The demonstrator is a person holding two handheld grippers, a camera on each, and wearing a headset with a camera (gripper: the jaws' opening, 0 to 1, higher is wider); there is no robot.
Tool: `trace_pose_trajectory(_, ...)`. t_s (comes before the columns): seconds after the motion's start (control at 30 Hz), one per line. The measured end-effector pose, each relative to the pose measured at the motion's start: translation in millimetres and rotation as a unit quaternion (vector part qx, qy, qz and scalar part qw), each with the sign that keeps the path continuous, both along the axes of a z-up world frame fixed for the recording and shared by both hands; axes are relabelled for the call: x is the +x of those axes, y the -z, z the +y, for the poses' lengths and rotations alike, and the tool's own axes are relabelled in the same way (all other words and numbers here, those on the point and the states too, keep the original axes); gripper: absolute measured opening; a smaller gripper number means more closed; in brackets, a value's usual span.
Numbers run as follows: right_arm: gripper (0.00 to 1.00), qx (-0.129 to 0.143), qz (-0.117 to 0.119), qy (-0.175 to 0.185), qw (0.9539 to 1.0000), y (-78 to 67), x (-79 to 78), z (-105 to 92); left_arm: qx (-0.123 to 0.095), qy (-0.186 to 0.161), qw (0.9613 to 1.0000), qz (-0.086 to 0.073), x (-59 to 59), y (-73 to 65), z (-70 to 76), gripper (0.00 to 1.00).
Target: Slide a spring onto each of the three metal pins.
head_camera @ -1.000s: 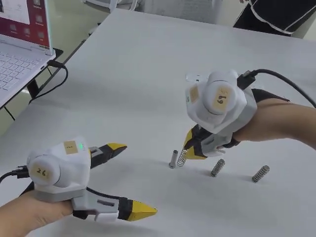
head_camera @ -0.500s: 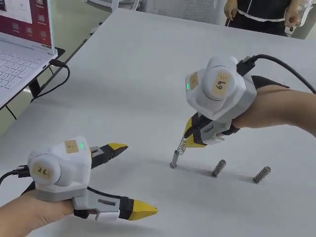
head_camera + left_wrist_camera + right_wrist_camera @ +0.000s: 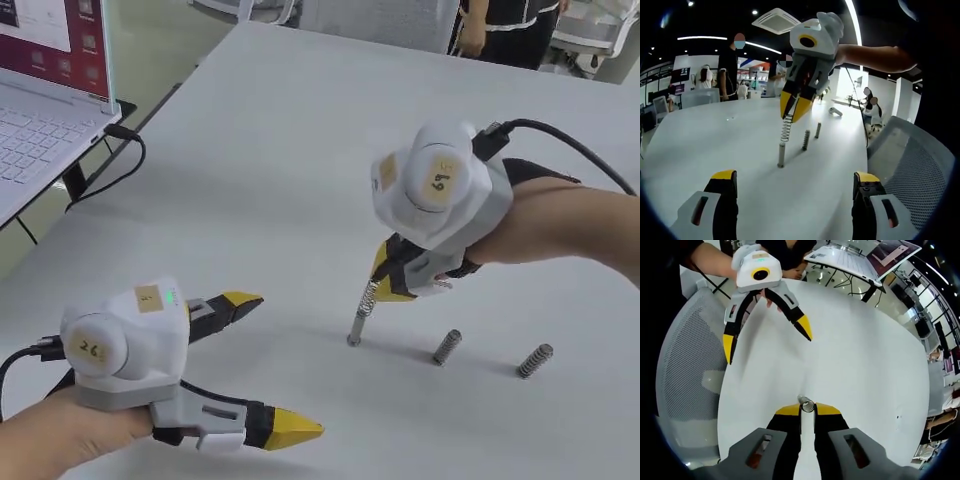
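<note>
— Threading the last one? Head view: right tongs [image 3: 385, 288] pinch a spring [image 3: 368, 297] aslant over the bare pin [image 3: 354, 330]. The near sprung pin [image 3: 446, 347] and far sprung pin [image 3: 535, 361] stand beside it on the tabletop [image 3: 260, 180].
— Yes. Left gripper view: the spring's lower end meets the pin's top, and the left tongs [image 3: 795, 176] gape, holding nothing.
— Right gripper view: coil clamped between the tips. Next, I'd judge: straighten, lower, release.

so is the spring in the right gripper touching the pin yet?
Touching. In the left gripper view the spring, held by the right gripper, meets the top of the upright pin with no gap.
</note>
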State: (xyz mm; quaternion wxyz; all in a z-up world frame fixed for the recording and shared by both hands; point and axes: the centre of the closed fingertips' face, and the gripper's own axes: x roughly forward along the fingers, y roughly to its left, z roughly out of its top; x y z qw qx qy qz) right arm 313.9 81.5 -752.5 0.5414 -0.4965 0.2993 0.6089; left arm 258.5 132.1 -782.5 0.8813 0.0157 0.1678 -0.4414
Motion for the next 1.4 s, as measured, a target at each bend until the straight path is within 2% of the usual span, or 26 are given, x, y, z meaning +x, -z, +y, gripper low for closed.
trace_pose_trajectory(0.5, 0.05, -0.010, -0.002, -0.011, 0.9999, -1.7, 3.4, 3.7, -0.001, -0.002, 1.0000, 0.001, 0.4, 0.4, 0.6, 0.93)
trace_pose_trajectory(1.4, 0.06, -0.022, 0.000, -0.013, 0.9997, 7.5, 4.6, 6.7, 0.000, -0.006, 1.0000, 0.006, 0.4, 2.4, 5.5, 0.92)
